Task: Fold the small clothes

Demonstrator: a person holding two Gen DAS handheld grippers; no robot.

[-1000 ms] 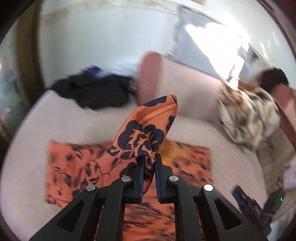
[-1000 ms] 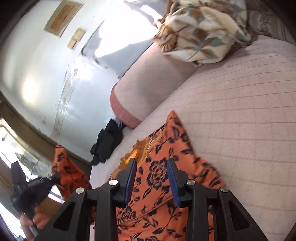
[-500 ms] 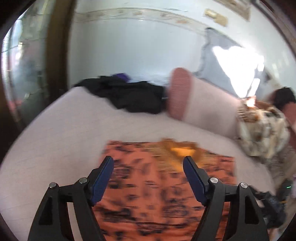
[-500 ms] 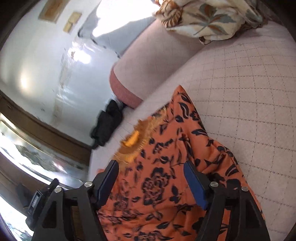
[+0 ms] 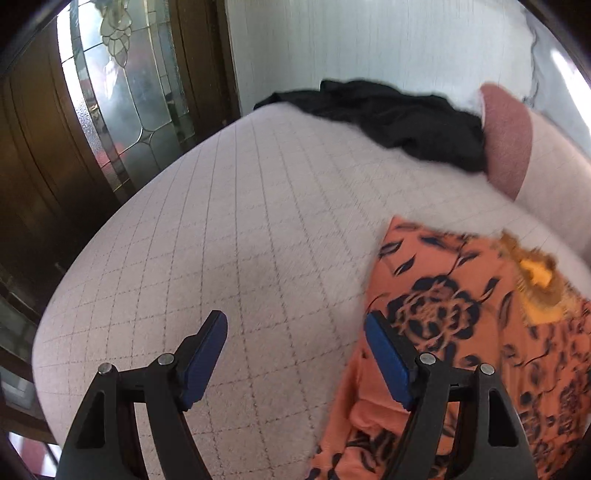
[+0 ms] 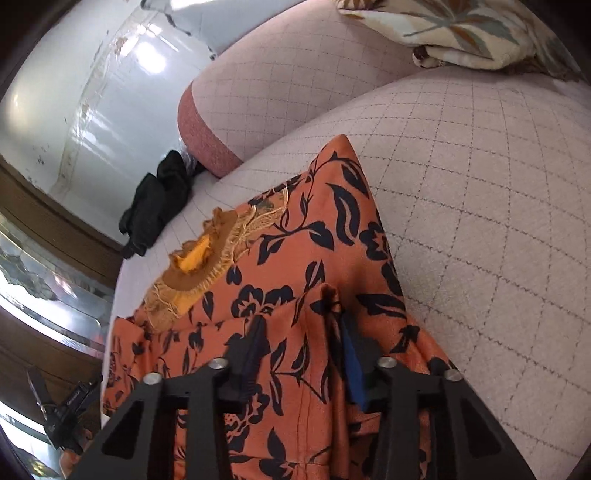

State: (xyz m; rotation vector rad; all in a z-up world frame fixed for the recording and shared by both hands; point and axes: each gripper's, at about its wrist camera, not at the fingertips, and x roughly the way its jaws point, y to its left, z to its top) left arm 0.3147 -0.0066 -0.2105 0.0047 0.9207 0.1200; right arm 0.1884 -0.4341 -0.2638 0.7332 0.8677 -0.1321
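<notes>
Change since a second ago: left claw has let go of the orange corner it held up and has swung out over bare sofa; right claw has dropped from beside the cloth onto it.

Left wrist view, claw: released, blue pads wide apart, nothing between them; only the quilted pink sofa seat lies under the gap.

Left wrist view, garment: orange dress with dark flowers lies flat on the seat at lower right, its near-left edge just beside the right-hand pad.

Left wrist view, surroundings: black clothing is heaped at the far edge against a pink bolster; a wooden door with patterned glass is at left. The picture is slightly blurred.

Right wrist view, claw: closing, with a raised ridge of the orange cloth standing between the pads. The blue pad on the right side touches the ridge; the other pad is partly buried in a fold, so I cannot tell whether the pinch is firm yet.

Right wrist view, garment: the dress spreads away from the claw, its yellow embroidered neckline at upper left and a pointed corner at the top, well apart from a leaf-print cushion.

Doing the step well: my judgement is that this is a grasp for the next fold. The right claw should take all layers of the ridge, and the left should pinch the matching edge, so that both lift evenly.

Risk: catching only the top layer would probably drag the fold askew.
</notes>
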